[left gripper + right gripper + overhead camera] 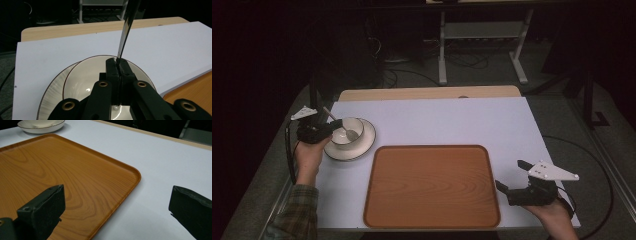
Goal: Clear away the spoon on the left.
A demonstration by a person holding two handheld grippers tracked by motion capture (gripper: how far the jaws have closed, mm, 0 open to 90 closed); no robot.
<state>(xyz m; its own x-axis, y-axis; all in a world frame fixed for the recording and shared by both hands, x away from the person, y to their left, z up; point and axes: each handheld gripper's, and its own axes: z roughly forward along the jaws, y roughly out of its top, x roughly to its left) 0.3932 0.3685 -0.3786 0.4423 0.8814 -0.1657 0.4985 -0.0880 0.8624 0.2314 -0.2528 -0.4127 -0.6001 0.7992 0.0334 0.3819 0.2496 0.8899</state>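
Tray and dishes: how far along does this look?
Done: nothing sits on the wooden tray yet. In hand: the left gripper is shut on the spoon handle, its tip in the bowl, which rests on the plate left of the tray. Left: presumably moving dishes over; the right gripper waits open.

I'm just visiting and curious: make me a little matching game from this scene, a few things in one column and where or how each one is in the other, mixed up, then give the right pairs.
Things:
1. spoon
2. bowl
3. wooden tray
4. right gripper

States or places:
A. lies bare at the middle of the table
B. jaws spread wide, holding nothing
C. sits on a plate at the table's left
D. pinched by its handle in the left gripper

Pairs: 1-D, 2-C, 3-A, 4-B
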